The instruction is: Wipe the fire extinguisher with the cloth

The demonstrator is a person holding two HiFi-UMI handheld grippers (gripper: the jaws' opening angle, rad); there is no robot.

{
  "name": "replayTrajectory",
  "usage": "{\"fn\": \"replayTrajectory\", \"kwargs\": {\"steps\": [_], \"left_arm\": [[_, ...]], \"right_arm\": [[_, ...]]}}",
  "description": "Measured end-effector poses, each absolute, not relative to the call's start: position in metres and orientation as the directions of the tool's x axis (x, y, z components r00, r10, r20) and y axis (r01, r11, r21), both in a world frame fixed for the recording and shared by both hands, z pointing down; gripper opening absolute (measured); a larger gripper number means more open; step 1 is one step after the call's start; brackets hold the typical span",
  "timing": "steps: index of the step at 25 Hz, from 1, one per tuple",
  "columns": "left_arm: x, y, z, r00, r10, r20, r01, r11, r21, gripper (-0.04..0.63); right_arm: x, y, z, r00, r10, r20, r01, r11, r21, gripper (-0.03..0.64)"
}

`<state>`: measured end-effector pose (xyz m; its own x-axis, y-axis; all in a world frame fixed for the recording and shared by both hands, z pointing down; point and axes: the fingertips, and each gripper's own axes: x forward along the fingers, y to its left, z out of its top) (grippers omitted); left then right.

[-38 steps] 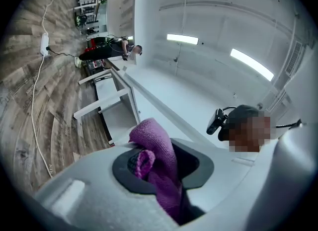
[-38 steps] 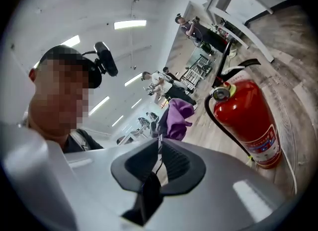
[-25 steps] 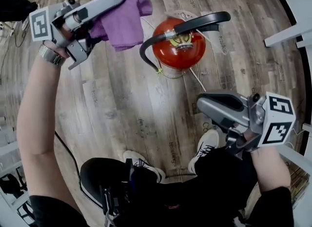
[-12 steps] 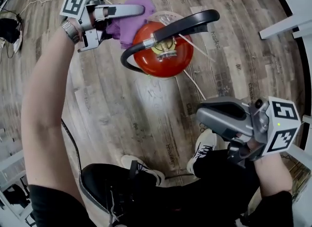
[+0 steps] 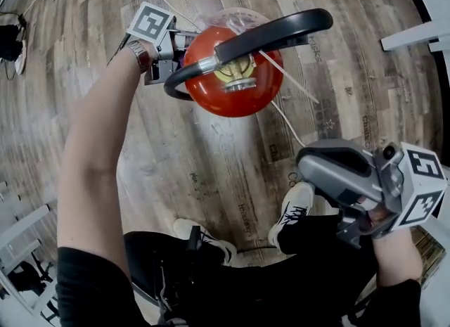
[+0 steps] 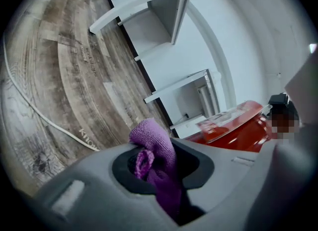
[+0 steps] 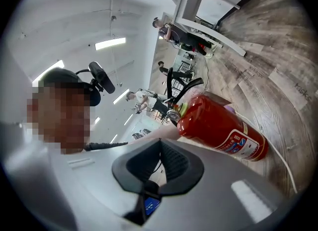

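Item: fire extinguisher (image 7: 221, 125). Red cylinder with a black hose (image 5: 184, 83), black handle and printed label. It stands upright on the plank floor (image 5: 183, 150).

Position: just beside the left tool (image 6: 164, 168), well ahead of the right tool (image 7: 158, 168).

Left tool: clamped on a bunched purple cloth (image 6: 154, 140).

Right tool: jaws drawn together on nothing, held apart from the cylinder.

Hazards (judged): nothing steadies the cylinder, so a sideways press could tip or slide it. The cloth, pinched by a small fold, could pull free if it snags on the hose.
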<state>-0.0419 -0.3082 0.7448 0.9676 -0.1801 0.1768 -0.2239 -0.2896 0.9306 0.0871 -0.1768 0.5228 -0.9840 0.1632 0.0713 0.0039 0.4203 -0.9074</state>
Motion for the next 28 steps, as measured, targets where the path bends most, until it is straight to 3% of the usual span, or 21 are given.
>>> {"fn": "replayTrajectory", "kwargs": {"steps": [5,15,22,28], "left_arm": [[-0.051,-0.311,0.828,0.889,-0.273,0.367,-0.437,-0.268,0.859,0.069],[-0.068,-0.3,0.919,0.707,-0.428,0.563,-0.684,-0.211,0.698,0.069],[-0.076,-0.3,0.908,0.688,-0.554,0.469,-0.627,-0.128,0.768,0.069],[-0.081,-0.301,0.813,0.796,-0.559,0.231,-0.417,-0.231,0.879,0.071]], "right_arm": [[0.091,-0.18,0.519,-0.987,0.15,0.064,0.005,0.42,-0.908,0.0],[0.095,-0.179,0.517,-0.988,0.136,0.071,-0.004,0.437,-0.9,-0.001],[0.097,-0.178,0.515,-0.989,0.128,0.077,-0.012,0.447,-0.895,-0.002],[0.095,-0.174,0.509,-0.989,0.13,0.065,0.004,0.468,-0.884,0.0]]}}
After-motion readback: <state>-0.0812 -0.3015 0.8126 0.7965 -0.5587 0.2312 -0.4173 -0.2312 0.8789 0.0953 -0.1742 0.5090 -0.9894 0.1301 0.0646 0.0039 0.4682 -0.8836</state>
